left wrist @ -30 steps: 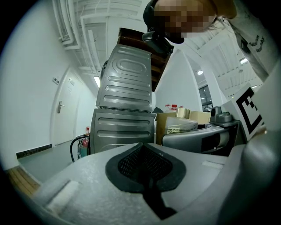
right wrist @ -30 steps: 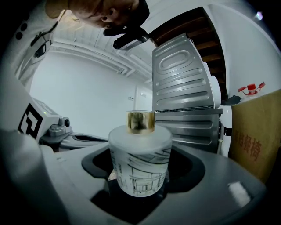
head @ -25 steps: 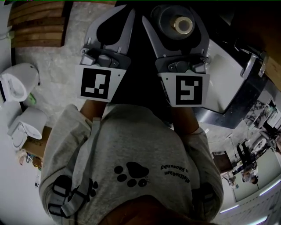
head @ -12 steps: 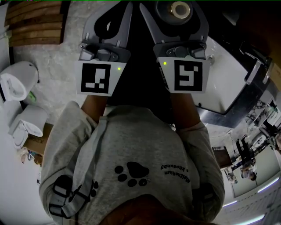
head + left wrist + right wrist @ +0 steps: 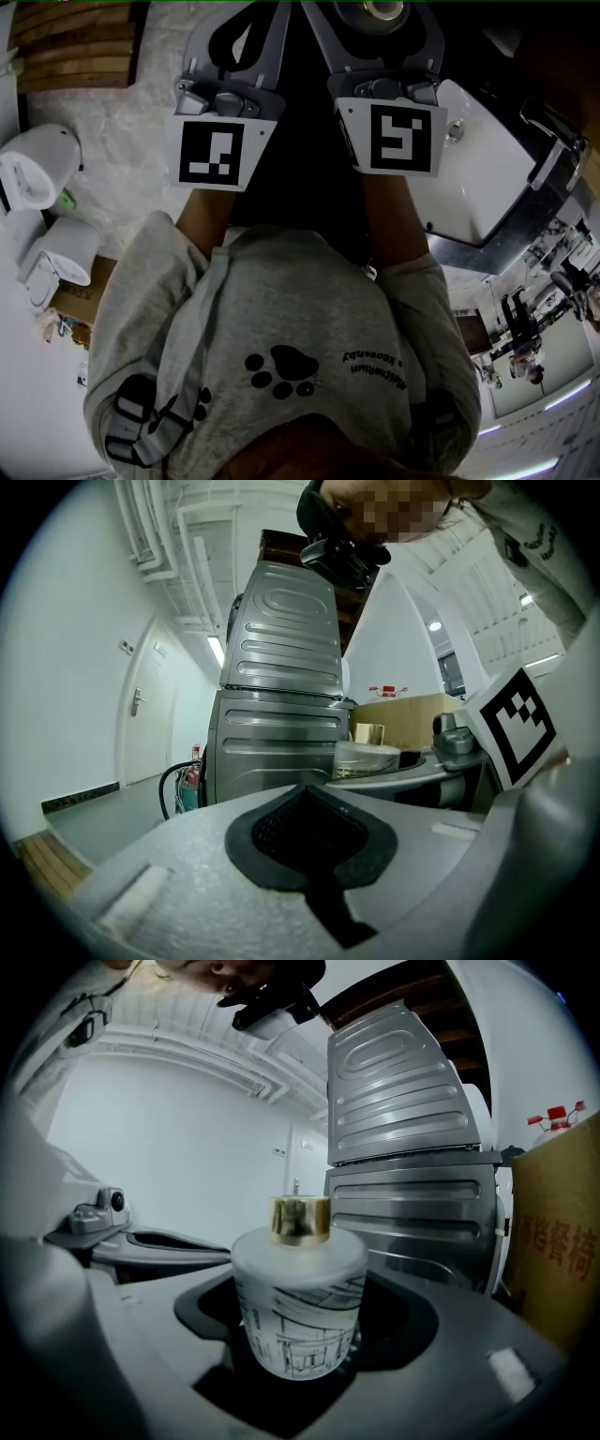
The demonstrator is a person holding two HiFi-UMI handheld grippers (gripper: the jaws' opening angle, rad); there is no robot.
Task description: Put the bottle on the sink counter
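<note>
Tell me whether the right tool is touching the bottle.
Touching. The right gripper view shows the bottle clamped between the jaws of the right tool.

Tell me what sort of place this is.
Probably a bathroom or washroom: a white sink with a chrome faucet on the right, and what looks like a toilet on the pale stone-like floor.

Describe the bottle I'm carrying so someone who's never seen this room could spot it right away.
Look in front of the ribbed grey metal appliance, at the right gripper. Upright between its jaws stands a squat round frosted-white glass bottle. Its gold cap and black line drawing of buildings set it apart from the red-capped bottles beyond the cardboard box.
</note>
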